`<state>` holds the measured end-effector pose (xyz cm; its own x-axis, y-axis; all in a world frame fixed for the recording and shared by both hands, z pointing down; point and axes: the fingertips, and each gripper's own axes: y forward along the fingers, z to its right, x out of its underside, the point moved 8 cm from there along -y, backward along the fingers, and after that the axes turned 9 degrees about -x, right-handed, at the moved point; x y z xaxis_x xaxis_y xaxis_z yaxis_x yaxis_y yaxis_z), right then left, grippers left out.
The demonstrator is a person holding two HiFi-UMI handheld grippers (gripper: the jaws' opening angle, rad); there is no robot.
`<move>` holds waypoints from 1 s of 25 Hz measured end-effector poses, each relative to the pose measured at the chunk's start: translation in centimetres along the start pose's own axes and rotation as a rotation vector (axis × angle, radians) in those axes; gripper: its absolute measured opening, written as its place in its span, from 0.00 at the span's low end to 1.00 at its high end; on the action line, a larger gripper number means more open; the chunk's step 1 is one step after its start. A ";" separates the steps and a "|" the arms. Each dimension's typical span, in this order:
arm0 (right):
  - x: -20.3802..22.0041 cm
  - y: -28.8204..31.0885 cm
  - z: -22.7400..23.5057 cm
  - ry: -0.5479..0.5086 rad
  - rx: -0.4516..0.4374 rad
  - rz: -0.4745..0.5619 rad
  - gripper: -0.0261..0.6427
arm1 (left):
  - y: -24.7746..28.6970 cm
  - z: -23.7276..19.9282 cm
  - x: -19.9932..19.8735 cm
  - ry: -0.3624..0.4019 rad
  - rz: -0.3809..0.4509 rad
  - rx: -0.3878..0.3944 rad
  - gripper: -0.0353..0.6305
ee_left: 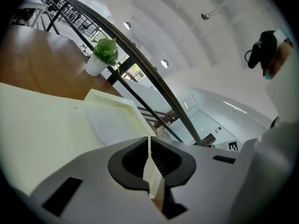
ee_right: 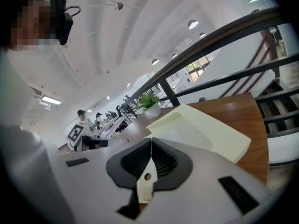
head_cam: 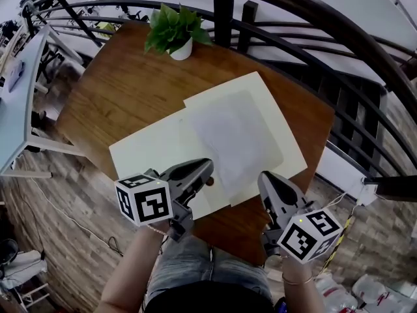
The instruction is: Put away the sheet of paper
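The sheet of paper (head_cam: 236, 143) lay flat inside an open cream folder (head_cam: 156, 155), just beyond the tips of both claws and roughly between them. It looked thin, light and limp, likely to slide or crease if pinched alone. I judged the safer hold to be the folder's stiffer card at its near edge, so the sheet rode inside.

The left claw (ee_left: 149, 143) was closed tight on the near edge of the folder's left leaf, with a sliver of cream card pinched between its pads. The right claw (ee_right: 150, 146) was closed too, clamped on a cream tab with a small hole at the right leaf's near edge.

Under them the bench (head_cam: 117, 90) was smooth brown wood, probably slick beneath card. Farther out from the claws a potted plant (head_cam: 174, 31) stood by the far edge. Past it ran a dark curved railing (head_cam: 313, 38), with a plank floor (head_cam: 65, 220) below.
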<state>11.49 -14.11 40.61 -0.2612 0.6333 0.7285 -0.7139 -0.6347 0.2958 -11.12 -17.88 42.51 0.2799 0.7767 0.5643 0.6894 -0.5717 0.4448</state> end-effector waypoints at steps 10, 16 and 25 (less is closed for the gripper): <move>0.0 0.6 -3.3 -0.069 0.002 0.003 0.08 | -2.9 1.8 -0.2 0.070 -0.018 -0.008 0.09; -0.2 0.1 -5.1 -0.103 0.006 0.020 0.08 | -4.0 3.2 -0.2 0.105 -0.002 0.017 0.09; -0.3 -0.7 -8.2 -0.148 0.013 0.048 0.08 | -6.1 4.8 -0.3 0.214 0.028 -0.041 0.09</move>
<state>6.77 -10.20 35.09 -0.1961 0.5305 0.8247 -0.6942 -0.6691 0.2653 -12.17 -13.42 36.27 0.1471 0.6892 0.7094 0.6543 -0.6057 0.4528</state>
